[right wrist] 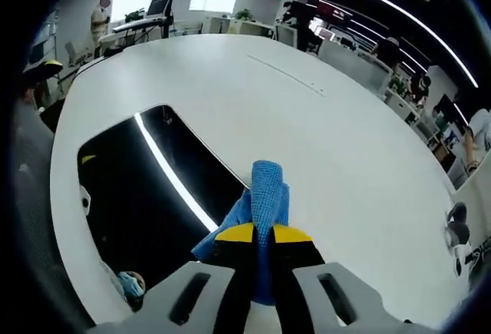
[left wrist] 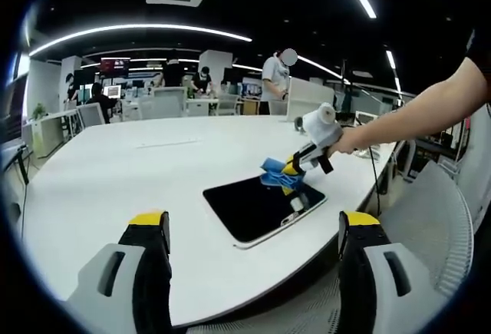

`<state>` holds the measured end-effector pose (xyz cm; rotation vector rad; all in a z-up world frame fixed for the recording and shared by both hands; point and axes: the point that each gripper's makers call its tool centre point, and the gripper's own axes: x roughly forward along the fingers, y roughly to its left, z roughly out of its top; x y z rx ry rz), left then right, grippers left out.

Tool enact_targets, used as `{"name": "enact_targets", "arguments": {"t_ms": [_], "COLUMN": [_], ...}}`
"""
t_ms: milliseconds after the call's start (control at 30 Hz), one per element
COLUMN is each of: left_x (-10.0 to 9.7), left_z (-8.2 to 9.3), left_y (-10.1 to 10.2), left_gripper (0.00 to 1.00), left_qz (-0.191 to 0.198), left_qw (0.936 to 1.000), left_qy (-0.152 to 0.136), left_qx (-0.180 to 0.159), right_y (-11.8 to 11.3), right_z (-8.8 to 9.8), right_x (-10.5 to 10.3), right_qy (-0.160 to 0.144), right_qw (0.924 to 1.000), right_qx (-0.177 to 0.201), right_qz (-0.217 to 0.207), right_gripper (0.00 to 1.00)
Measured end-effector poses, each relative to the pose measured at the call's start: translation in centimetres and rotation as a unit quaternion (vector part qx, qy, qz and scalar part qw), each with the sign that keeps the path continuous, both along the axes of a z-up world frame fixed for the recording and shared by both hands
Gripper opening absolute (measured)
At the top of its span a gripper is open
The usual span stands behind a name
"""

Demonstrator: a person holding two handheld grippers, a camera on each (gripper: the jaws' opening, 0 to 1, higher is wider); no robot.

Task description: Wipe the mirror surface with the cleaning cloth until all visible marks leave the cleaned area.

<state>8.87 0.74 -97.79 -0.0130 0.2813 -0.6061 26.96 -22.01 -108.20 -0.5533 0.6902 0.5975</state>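
Observation:
A dark rectangular mirror [left wrist: 257, 207] lies flat on the white table [left wrist: 130, 173] near its front edge. In the left gripper view my left gripper [left wrist: 257, 234] stands open, held back from the table edge with nothing between its jaws. The right gripper [left wrist: 291, 171], held by a person's hand, comes in from the right and presses a blue cleaning cloth [left wrist: 278, 174] onto the mirror's far right corner. In the right gripper view my right gripper [right wrist: 263, 238] is shut on the blue cloth [right wrist: 261, 196], which touches the mirror [right wrist: 138, 188] at its edge. The mirror reflects ceiling lights.
A grey mesh chair [left wrist: 433, 226] stands at the right of the table. Several people, desks and monitors fill the office behind the table [left wrist: 199, 88]. A chair back [right wrist: 27, 188] lies along the left of the right gripper view.

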Motion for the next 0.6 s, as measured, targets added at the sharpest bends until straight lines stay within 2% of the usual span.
{"name": "enact_targets", "arguments": {"t_ms": [200, 600], "left_x": [0.0, 0.0], "left_z": [0.0, 0.0], "left_y": [0.0, 0.0], "left_gripper": [0.89, 0.89], "left_qz": [0.0, 0.001], "left_qw": [1.0, 1.0], "left_qy": [-0.001, -0.001], "left_qx": [-0.001, 0.0], "right_y": [-0.1, -0.1], "right_z": [0.0, 0.0], "right_x": [0.9, 1.4], "right_qy": [-0.008, -0.012], "right_qw": [1.0, 0.9998], "right_qx": [-0.005, -0.015], "right_qz": [-0.004, 0.0], "right_gripper": [0.01, 0.01]}}
